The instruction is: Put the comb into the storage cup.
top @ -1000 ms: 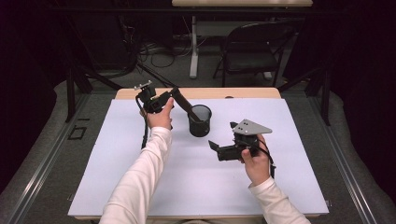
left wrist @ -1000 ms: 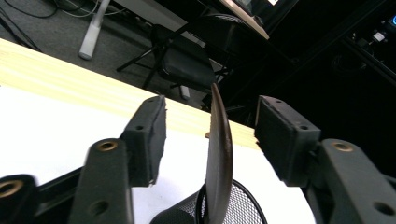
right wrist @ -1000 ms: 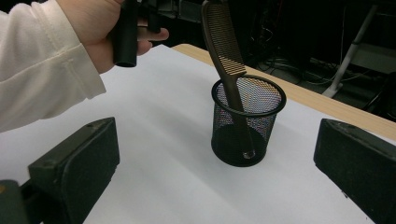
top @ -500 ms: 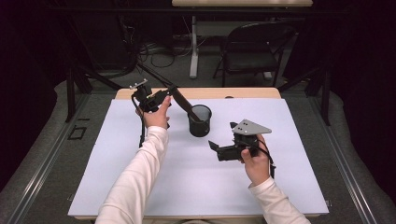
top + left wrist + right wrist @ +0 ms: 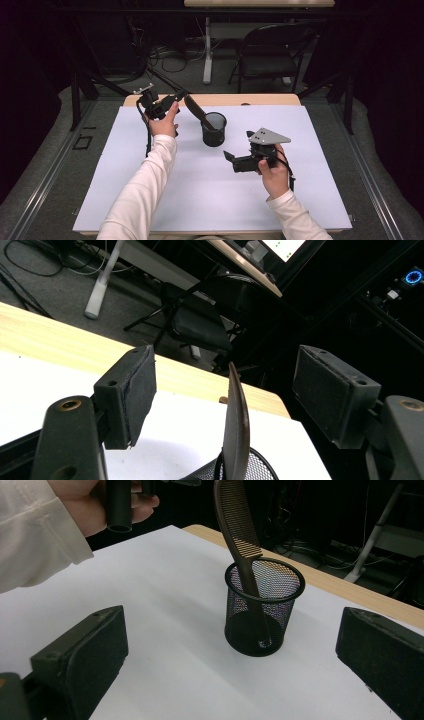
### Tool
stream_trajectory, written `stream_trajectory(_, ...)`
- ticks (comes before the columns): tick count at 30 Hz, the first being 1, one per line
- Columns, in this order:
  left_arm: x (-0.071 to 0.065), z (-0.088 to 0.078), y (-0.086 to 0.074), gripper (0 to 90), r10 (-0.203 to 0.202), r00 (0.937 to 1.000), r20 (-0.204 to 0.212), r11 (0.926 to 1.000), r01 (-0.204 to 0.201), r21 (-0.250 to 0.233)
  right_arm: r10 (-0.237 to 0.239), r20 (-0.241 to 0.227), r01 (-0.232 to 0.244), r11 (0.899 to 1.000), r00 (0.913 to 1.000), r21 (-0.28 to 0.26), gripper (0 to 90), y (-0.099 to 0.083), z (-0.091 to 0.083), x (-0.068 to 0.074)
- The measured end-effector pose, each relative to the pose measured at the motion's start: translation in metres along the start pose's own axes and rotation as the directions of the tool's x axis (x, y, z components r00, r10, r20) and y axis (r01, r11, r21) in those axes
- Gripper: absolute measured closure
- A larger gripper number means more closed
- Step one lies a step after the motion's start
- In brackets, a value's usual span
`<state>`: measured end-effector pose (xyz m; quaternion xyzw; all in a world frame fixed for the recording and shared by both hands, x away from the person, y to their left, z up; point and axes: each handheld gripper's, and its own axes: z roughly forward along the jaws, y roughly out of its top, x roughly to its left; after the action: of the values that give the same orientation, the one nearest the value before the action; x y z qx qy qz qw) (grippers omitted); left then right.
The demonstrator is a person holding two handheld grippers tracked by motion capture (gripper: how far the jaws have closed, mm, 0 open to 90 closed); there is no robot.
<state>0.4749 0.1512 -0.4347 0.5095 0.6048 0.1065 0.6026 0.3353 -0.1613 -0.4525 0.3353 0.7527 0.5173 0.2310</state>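
1. Left gripper (image 5: 176, 100) is seen with its jaws standing wide apart; they have just been opening, and the comb (image 5: 236, 425) rises between the two pads (image 5: 136, 390) without being touched by either of them.
2. Right gripper (image 5: 231, 158) is held over the white mat (image 5: 150, 200), near the cup and on the person's side of it, with its jaws spread and nothing between them; the cup is only faced by it from some way off.
3. The comb is found standing in the black mesh cup (image 5: 214, 131), which is placed upright on the white mat towards the far edge of the table (image 5: 260, 99). Its lower end rests on the bottom of the cup, and its toothed part leans over the rim towards the left gripper.
4. The main step is judged to be done: the comb is put in the cup and is released.
5. What is left is judged to be small: the left gripper is to be drawn away from the comb without knocking it, so that the comb is not tipped out and the light cup is not pushed over.
6. No brand, label or writing is made out on the comb, the cup or the mat. At the top of the left gripper view a bright screen (image 5: 287, 245) is cut by the edge, and nothing can be read on it.
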Motion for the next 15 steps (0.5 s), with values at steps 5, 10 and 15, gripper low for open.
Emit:
stream_trajectory(5,-0.0005,-0.0012,0.002,25.9,0.029,0.9996,0.006,0.9996,-0.029,-0.005,0.001,0.0,-0.001,1.0,1.0,0.0,0.0,0.0,0.0,-0.0001)
stream_trajectory(10,0.0023,-0.0053,0.0045,26.1,0.02,0.9997,-0.012,0.9996,-0.02,0.019,0.001,0.001,-0.001,1.0,1.0,0.0,0.0,-0.0001,-0.0001,-0.0005)
stream_trajectory(15,0.0033,-0.0094,0.0055,26.2,0.024,0.9993,-0.028,0.9995,-0.023,0.021,-0.002,0.003,0.002,1.0,1.0,0.001,0.0,-0.0003,0.0002,-0.0004)
